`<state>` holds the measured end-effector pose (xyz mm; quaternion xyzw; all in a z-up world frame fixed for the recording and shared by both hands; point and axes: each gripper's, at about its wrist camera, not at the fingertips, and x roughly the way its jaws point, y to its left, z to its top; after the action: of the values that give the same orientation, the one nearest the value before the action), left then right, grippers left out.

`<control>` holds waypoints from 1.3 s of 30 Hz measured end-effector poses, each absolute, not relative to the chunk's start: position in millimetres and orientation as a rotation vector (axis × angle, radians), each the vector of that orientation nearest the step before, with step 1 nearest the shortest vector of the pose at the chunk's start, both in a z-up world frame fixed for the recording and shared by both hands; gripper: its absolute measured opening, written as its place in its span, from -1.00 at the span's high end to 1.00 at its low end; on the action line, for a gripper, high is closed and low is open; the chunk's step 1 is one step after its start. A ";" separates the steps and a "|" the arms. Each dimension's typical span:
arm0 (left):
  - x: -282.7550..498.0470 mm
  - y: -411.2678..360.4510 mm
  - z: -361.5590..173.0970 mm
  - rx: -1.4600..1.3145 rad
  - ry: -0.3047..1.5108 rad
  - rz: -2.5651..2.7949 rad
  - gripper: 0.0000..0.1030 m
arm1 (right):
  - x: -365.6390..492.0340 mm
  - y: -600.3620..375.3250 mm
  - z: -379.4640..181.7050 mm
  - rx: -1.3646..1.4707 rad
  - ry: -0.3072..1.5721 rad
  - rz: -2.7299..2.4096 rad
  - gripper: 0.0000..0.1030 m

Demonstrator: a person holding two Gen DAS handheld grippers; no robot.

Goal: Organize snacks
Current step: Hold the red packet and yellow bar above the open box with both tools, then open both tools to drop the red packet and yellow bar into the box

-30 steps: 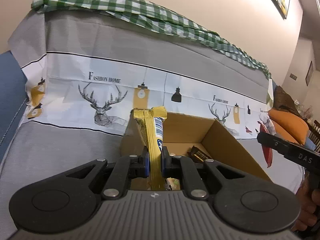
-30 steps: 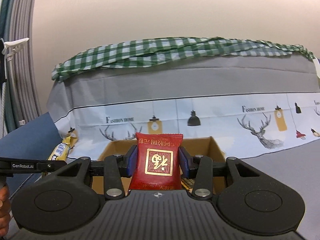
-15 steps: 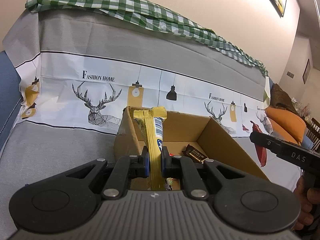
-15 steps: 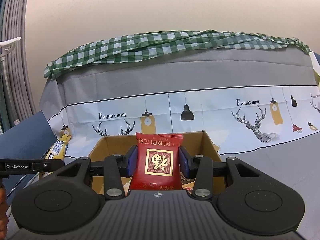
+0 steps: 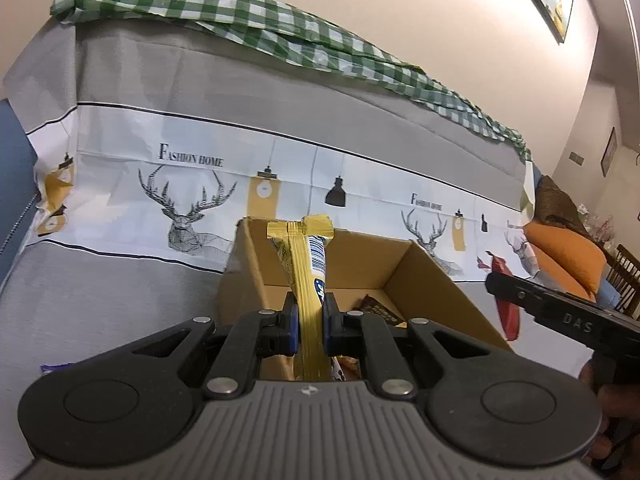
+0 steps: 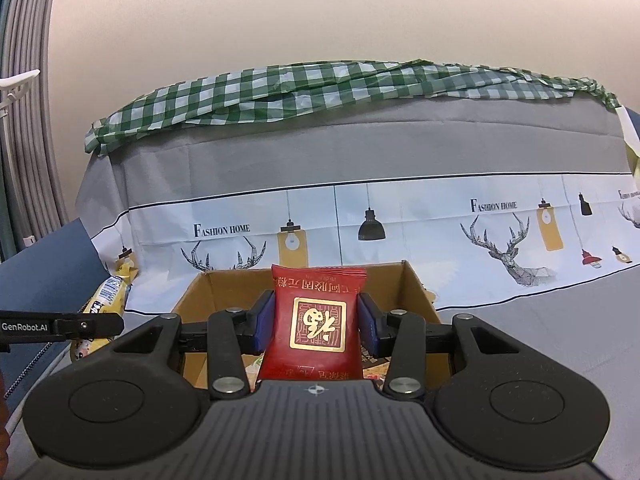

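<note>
In the left wrist view, the left tongs (image 5: 308, 322) clamp a yellow snack bar (image 5: 306, 272) upright over the open cardboard box (image 5: 436, 280), which holds a dark packet (image 5: 376, 311) at 2 o'clock. In the right wrist view, the right tongs (image 6: 316, 320) pinch a red snack packet (image 6: 316, 320) above the same box (image 6: 416, 284), the yellow bar (image 6: 106, 298) at 9 o'clock.

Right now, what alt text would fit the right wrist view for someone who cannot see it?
The right gripper is shut on a red snack packet, held upright in front of an open cardboard box on a covered sofa. A green checked cloth drapes the sofa's top.
</note>
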<state>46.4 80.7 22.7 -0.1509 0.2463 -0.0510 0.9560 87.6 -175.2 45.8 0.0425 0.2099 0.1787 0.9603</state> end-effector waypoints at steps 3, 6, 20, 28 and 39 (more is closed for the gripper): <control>46.3 70.4 23.0 -0.297 0.493 -0.131 0.77 | 89.1 -175.4 44.9 0.087 0.430 0.347 0.12; 45.0 57.9 23.9 -0.281 0.481 -0.166 0.77 | 91.3 -175.2 43.8 0.087 0.439 0.327 0.12; 49.0 5.6 20.0 -0.221 0.463 -0.287 0.77 | 96.3 -177.4 39.4 0.070 0.452 0.252 0.12; 59.0 -0.8 18.6 -0.227 0.462 -0.291 0.77 | 96.7 -173.0 39.1 0.059 0.445 0.232 0.12; 69.1 -1.1 16.6 -0.272 0.486 -0.312 0.70 | 97.8 -167.5 38.3 0.047 0.451 0.194 0.06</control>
<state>69.1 -1.1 16.6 -0.1337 0.2390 -0.1533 0.9495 97.8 -167.5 38.3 0.0232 0.2232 0.0960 0.9697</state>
